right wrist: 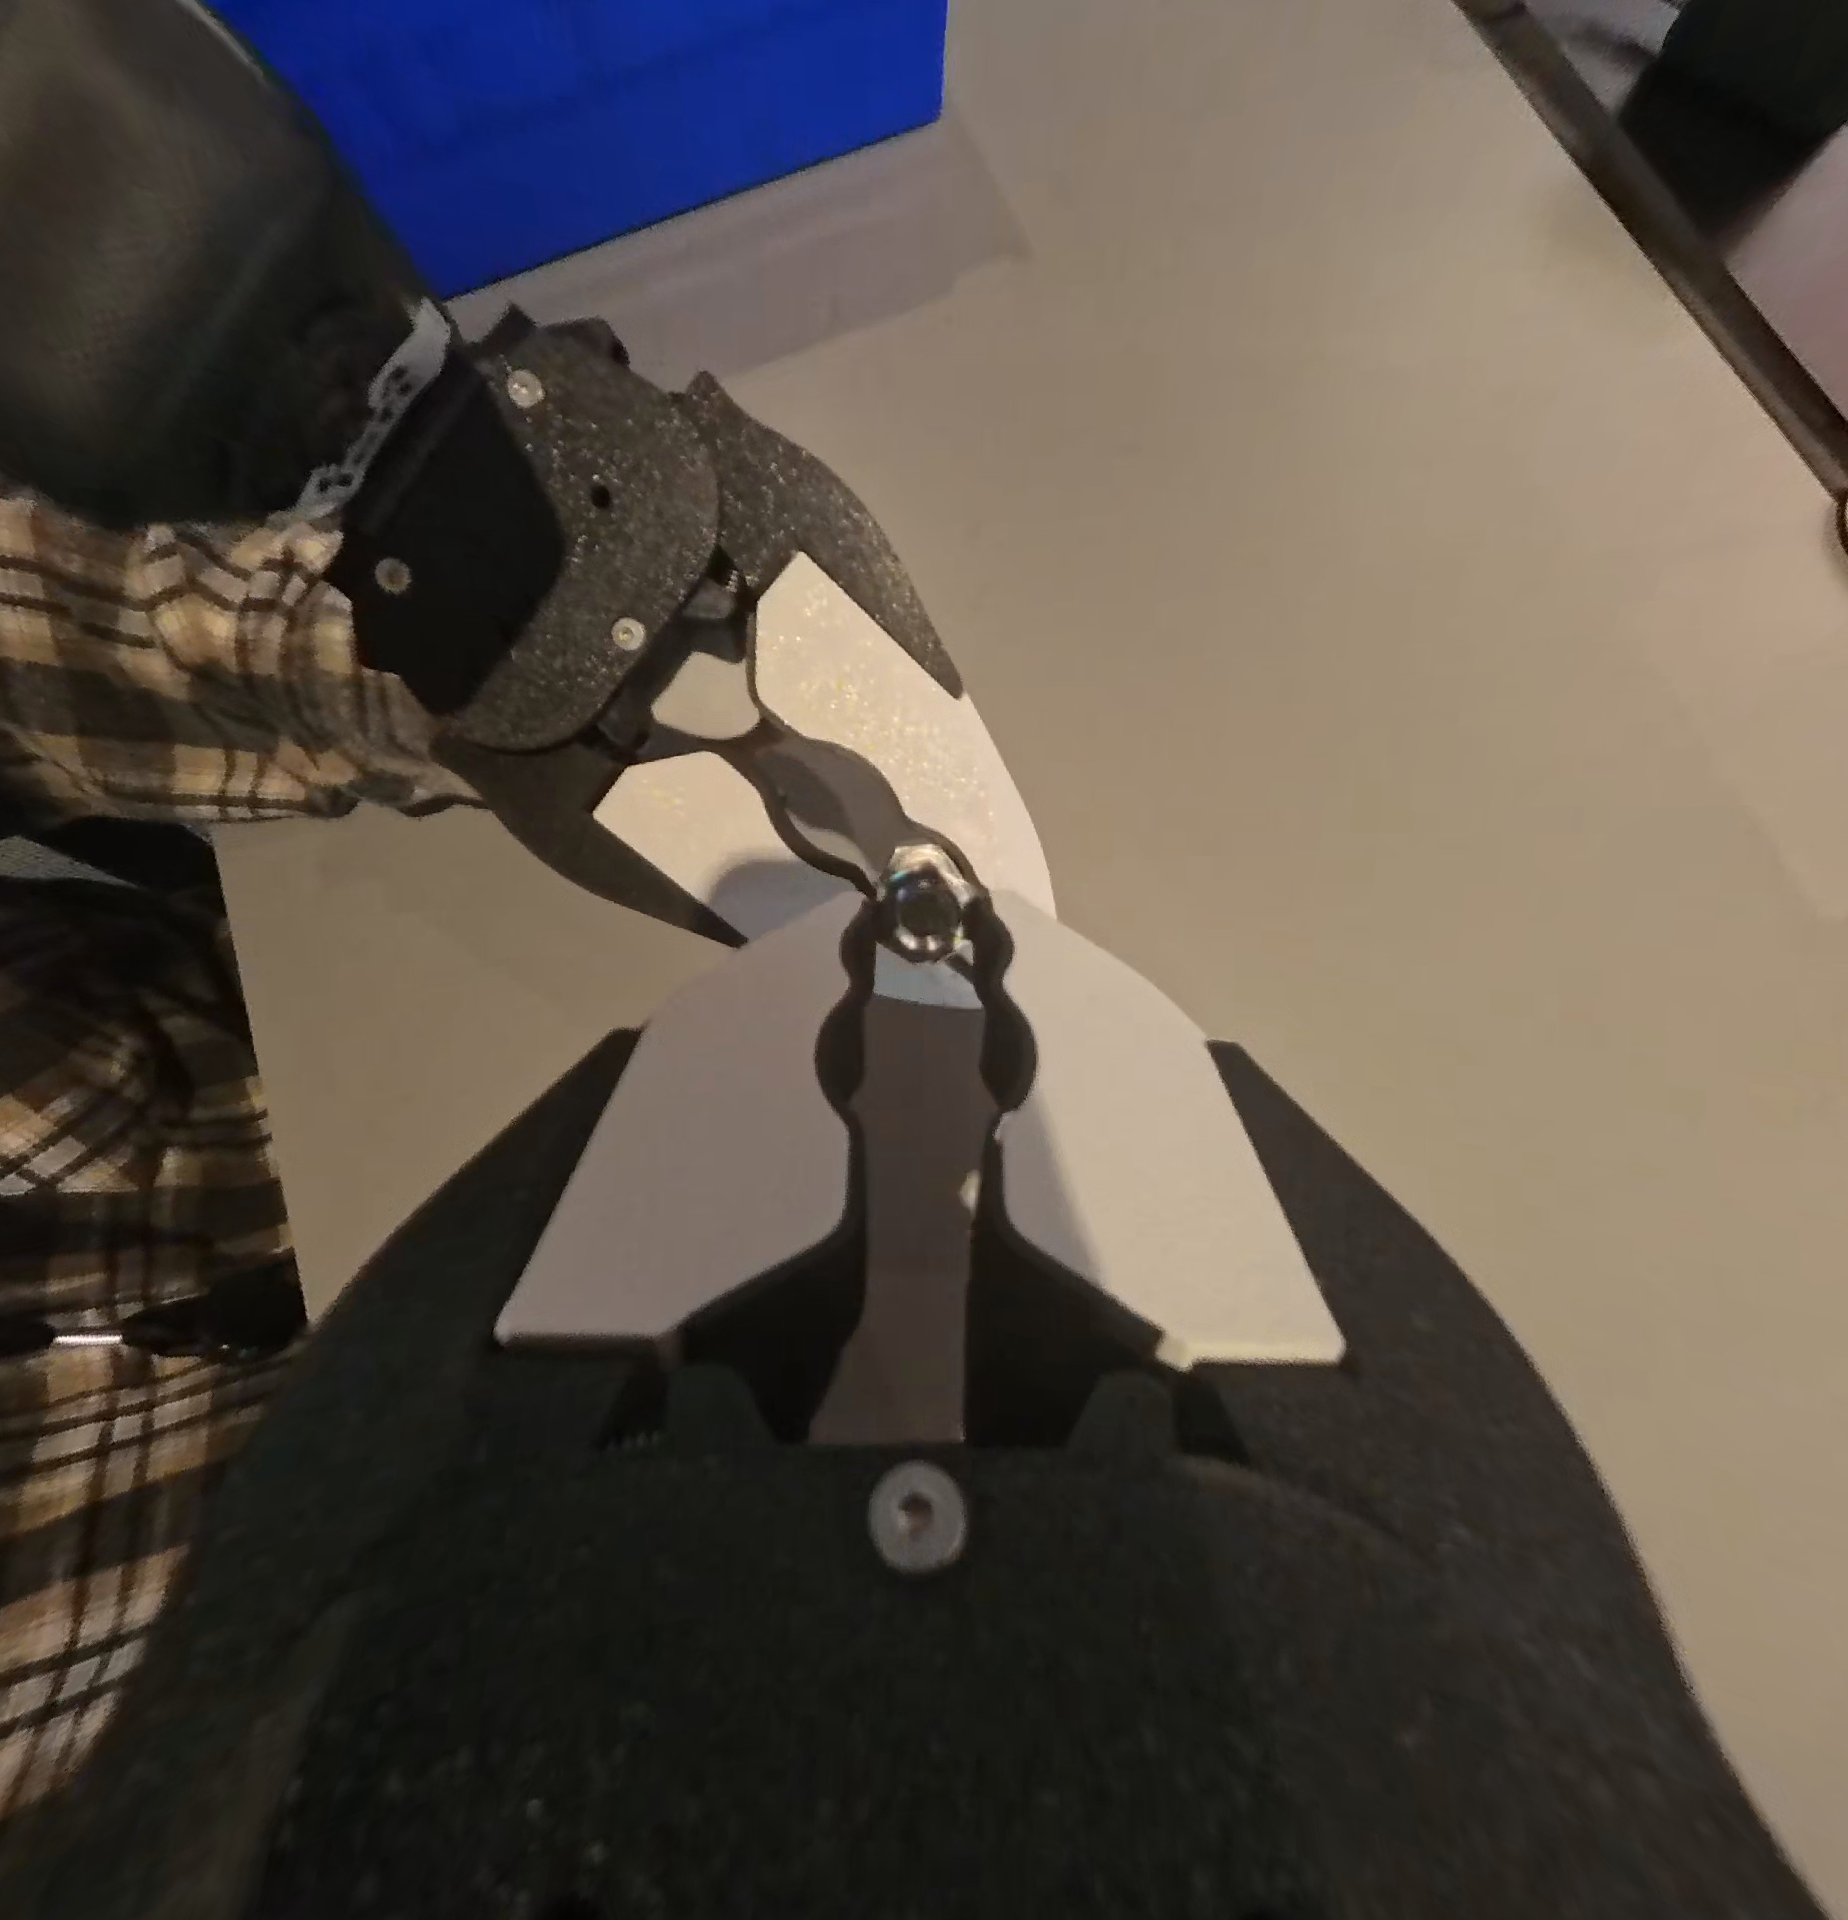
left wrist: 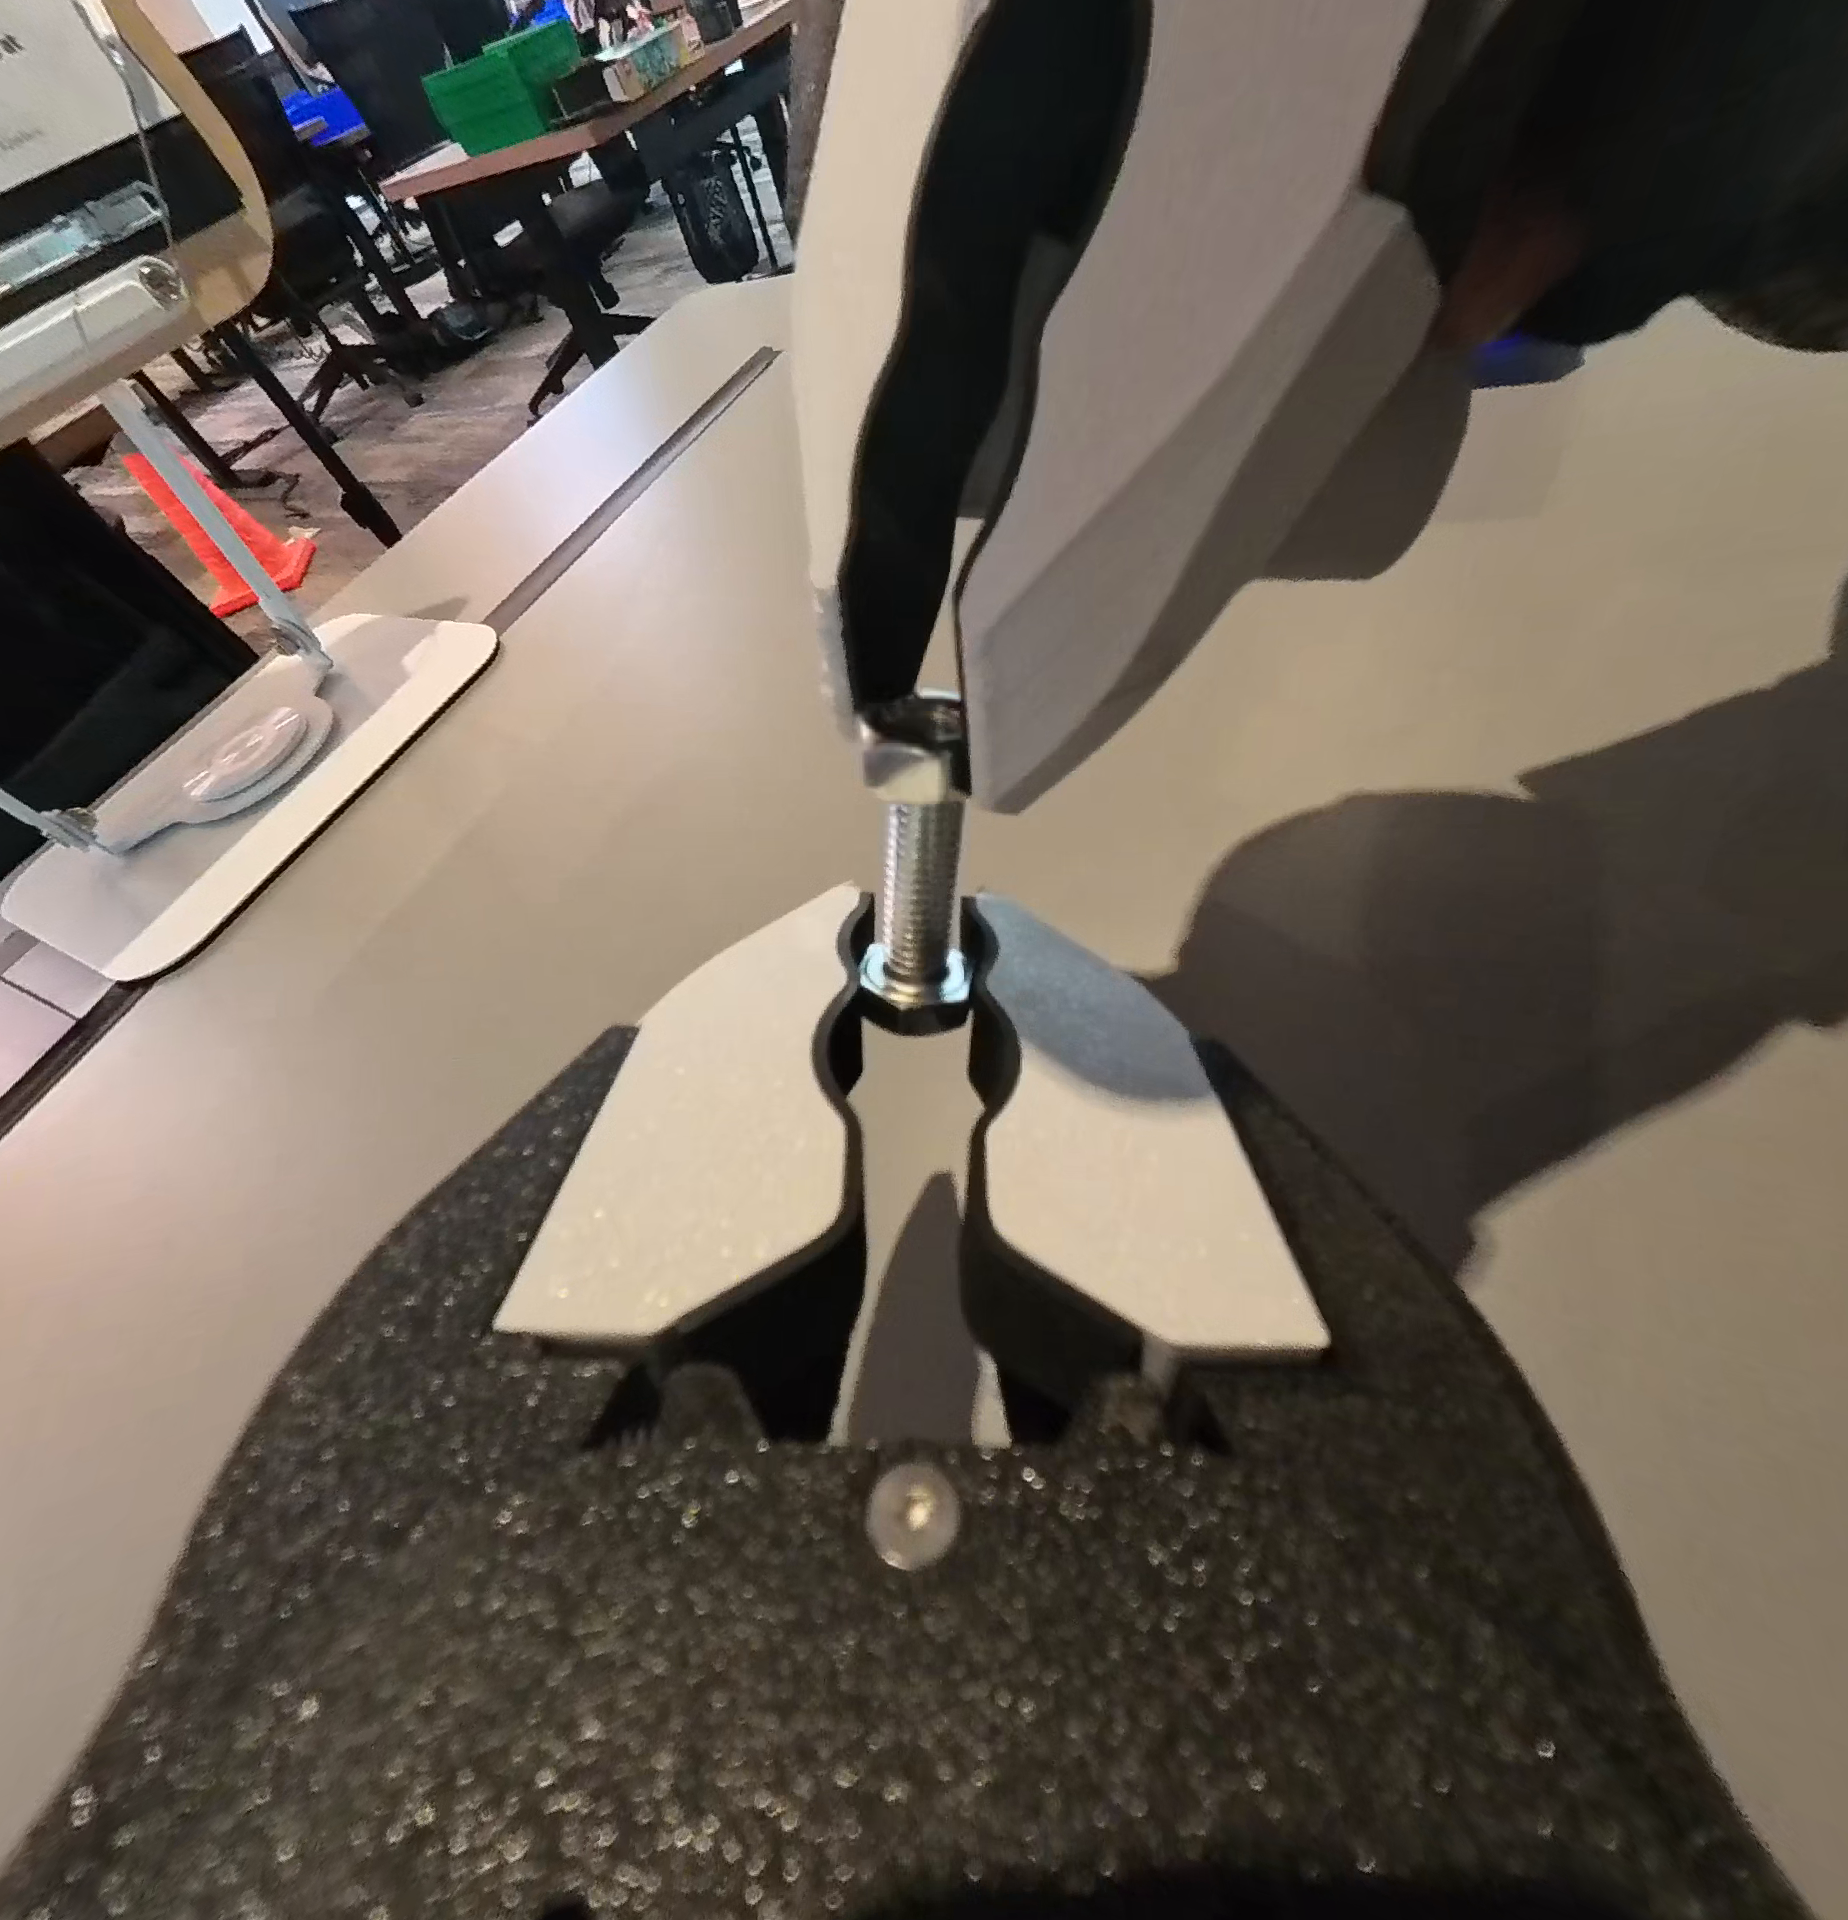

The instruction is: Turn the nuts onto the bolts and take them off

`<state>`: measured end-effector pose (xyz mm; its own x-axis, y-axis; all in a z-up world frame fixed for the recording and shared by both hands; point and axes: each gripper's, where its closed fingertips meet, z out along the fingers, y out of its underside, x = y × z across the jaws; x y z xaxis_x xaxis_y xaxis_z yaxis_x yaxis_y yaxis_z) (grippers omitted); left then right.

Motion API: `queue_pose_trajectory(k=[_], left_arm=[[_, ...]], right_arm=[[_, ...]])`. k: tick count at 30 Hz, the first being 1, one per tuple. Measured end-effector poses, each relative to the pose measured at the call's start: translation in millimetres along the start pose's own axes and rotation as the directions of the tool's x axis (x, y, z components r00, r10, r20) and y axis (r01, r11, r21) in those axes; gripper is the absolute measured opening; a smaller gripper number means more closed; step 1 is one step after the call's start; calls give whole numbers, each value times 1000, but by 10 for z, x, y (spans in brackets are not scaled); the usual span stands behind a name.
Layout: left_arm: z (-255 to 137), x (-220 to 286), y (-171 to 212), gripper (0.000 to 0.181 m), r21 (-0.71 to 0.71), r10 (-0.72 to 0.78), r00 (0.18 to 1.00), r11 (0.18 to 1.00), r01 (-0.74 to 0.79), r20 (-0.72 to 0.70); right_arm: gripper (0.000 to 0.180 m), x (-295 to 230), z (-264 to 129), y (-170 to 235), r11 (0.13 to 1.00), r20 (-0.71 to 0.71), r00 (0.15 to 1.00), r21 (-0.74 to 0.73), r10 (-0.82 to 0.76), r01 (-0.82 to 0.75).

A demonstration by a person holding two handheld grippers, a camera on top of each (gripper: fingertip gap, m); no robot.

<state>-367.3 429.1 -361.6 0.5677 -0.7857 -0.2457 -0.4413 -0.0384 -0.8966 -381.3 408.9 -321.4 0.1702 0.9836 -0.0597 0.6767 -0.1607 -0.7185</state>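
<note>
Left wrist view: left gripper point(left wrist: 915, 971) clamped on nut point(left wrist: 912, 985) low on upright bolt point(left wrist: 917, 878), held above grey table point(left wrist: 484, 852). Right gripper point(left wrist: 904, 727) comes from above, pinching hex piece at bolt's top end; w/ blue box point(right wrist: 577, 125) behind.

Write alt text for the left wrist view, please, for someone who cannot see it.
The left gripper holds an upright bolt by the nut low on its thread, while the right gripper reaches down and clamps the bolt's top end. Beneath lies a pale table.
</note>
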Motion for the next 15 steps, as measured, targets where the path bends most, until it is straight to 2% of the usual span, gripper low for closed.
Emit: queue_pose_trajectory(k=[15], left_arm=[[-27, 1, -59, 15, 47, -52, 998, 997, 54, -33]], right_arm=[[17, -11, -7, -57, 998, 13, 999, 58, -32, 32]])
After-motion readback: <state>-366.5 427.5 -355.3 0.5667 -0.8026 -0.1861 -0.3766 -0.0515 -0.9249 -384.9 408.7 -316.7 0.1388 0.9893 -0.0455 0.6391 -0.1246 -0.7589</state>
